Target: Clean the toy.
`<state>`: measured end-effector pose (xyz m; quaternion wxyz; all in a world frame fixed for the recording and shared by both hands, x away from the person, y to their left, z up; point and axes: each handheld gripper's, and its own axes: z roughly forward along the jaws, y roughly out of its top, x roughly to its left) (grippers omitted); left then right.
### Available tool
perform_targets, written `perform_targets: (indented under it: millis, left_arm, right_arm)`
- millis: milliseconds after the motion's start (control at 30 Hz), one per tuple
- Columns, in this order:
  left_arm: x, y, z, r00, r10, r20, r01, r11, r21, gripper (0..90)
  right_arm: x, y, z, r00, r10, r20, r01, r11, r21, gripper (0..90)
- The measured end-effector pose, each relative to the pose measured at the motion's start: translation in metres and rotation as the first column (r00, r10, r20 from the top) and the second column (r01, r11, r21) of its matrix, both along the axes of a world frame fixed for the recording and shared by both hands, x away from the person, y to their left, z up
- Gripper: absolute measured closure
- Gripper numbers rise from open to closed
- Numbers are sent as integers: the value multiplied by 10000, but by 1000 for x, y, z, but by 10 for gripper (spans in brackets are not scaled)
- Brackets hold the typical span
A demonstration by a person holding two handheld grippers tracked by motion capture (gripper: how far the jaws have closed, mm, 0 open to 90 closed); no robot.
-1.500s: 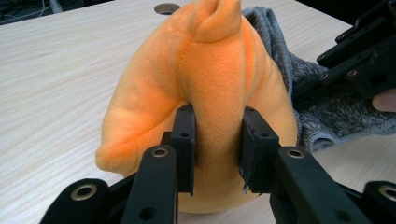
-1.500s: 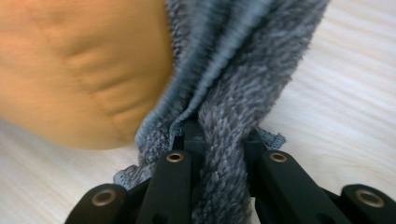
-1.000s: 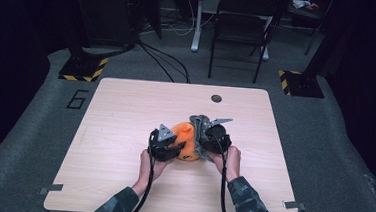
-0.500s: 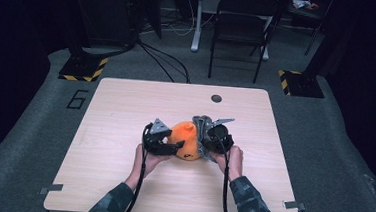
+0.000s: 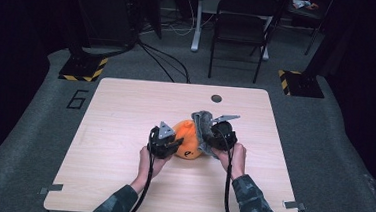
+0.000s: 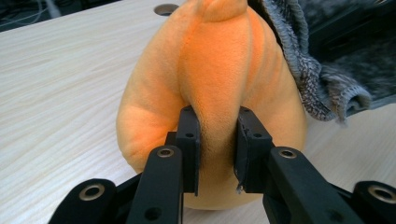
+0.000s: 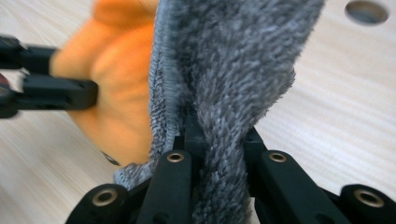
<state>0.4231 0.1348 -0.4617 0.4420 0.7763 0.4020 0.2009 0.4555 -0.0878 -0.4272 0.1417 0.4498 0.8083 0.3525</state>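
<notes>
While the left gripper [image 6: 215,154], whose jaws have just been closing, pinches a fold of the orange plush [image 6: 219,88], the right gripper [image 7: 215,154] is clamped on the grey fuzzy cloth [image 7: 233,70] draped over the plush's right side. Plush sits mid-tabletop [image 5: 125,111], slightly toward the near edge. Step looks like peeling the cloth off; next move likely needs the hands pulling apart with both grips firm. High view shows the layout; the gripper views show the actual pad contact.
</notes>
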Motion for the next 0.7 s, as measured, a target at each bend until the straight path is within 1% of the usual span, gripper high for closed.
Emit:
perform_targets:
  millis: [33,67,100,133,167,200,233,267,300,367,400,433,467,500,533,600,633,667,700]
  left_arm:
    - [0,0,1,9999,110,-33,-111,9999,-121,742]
    - [-1,0,2,9997,209,-87,-211,9995,-243,741]
    - [-1,0,2,9997,209,-87,-211,9995,-243,741]
    - [-3,-3,4,9994,335,-107,-338,9989,-319,740]
    - [-4,-5,4,9993,359,-75,-361,9989,-296,738]
    - [-5,-6,4,9992,390,-93,-393,9986,-364,736]
    - [-5,-7,5,9994,327,-146,-332,9989,-341,733]
    - [-6,-8,5,9993,365,-126,-369,9987,-339,727]
    - [-6,-9,4,9993,323,-163,-328,9989,-325,724]
    - [-5,-8,2,9994,260,-235,-266,9992,-288,712]
    - [-4,-7,0,9993,199,-315,-206,9995,-240,710]
    - [-4,-7,-1,9992,214,-324,-223,9994,-272,707]
    - [-3,-7,-2,9993,196,-331,-206,9993,-300,702]
    - [-3,-8,-2,9994,157,-323,-166,9995,-258,698]
    - [-3,-8,-2,9994,152,-310,-159,9996,-226,696]
    - [-3,-8,-3,9995,149,-292,-156,9996,-228,691]
    - [-3,-8,-3,9995,150,-278,-156,9996,-220,690]
    - [-3,-8,-4,9995,146,-279,-152,9996,-222,689]
    - [-3,-7,-4,9995,141,-290,-148,9996,-240,687]
  right_arm:
    - [-1,0,4,10000,-13,9,13,9999,121,797]
    - [-2,-1,9,9997,135,183,-138,9998,163,796]
    - [-2,-1,9,9997,135,183,-138,9998,163,796]
    - [-8,4,19,9982,269,534,-287,9990,331,796]
    - [-10,5,22,9979,368,539,-387,9986,349,796]
    - [-13,9,25,9965,468,695,-495,9981,379,796]
    - [-14,11,26,9957,528,759,-555,9979,343,796]
    - [-16,15,26,9960,539,710,-557,9982,241,796]
    - [-16,18,23,9952,676,714,-688,9975,140,796]
    - [-12,21,14,9971,490,580,-487,9988,-56,796]
    - [-11,20,11,9977,459,496,-455,9989,-93,796]
    - [-8,19,5,9986,402,355,-402,9992,-25,797]
    - [-7,18,2,9988,376,328,-375,9993,-58,797]
    - [-6,17,-1,9994,285,203,-282,9995,-127,797]
    - [-4,16,-3,9992,328,239,-323,9993,-183,797]
    - [-4,15,-6,9997,218,86,-215,9993,-321,797]
    - [-3,13,-7,9995,276,129,-271,9989,-378,797]
    - [-2,12,-9,9997,243,41,-242,9991,-339,797]
    - [-2,11,-12,9997,213,-103,-218,9985,-495,797]
